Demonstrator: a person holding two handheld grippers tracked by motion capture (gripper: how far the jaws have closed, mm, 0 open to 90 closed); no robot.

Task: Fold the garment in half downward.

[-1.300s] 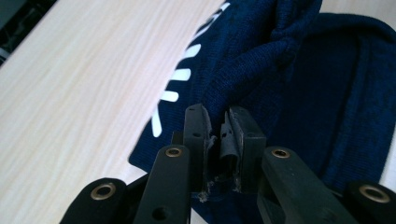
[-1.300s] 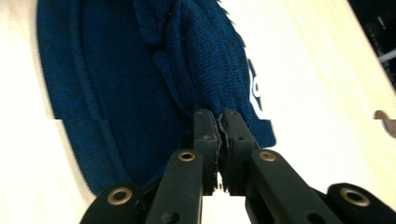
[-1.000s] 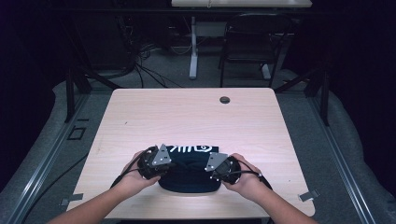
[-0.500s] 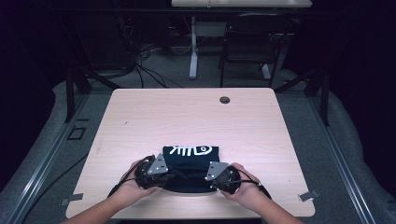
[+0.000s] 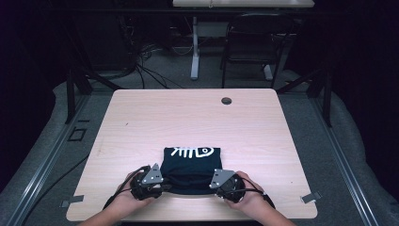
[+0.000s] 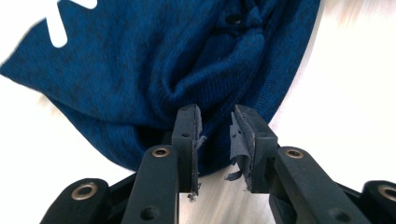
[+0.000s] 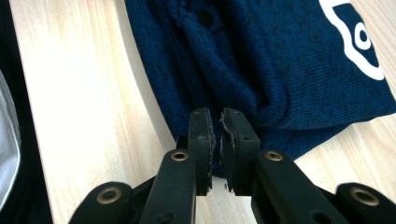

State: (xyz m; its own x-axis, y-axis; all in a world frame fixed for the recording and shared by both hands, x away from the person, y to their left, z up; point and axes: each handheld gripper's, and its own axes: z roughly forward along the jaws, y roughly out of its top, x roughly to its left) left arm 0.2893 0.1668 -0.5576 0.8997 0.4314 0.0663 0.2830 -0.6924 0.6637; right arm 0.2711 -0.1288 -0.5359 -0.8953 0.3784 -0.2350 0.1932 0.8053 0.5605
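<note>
Running off the top edge of the left gripper view: dark blue garment, with its white print cut at the upper left corner. Running off the top of the right gripper view too, the print there clipped at the upper right. Hiding under the folded cloth, low in the high view: fingertips of the left tongs and of the right tongs. Getting cut by the bottom edge: both forearms. Staying too small to identify, upper centre of the counter: a dark round spot.
</note>
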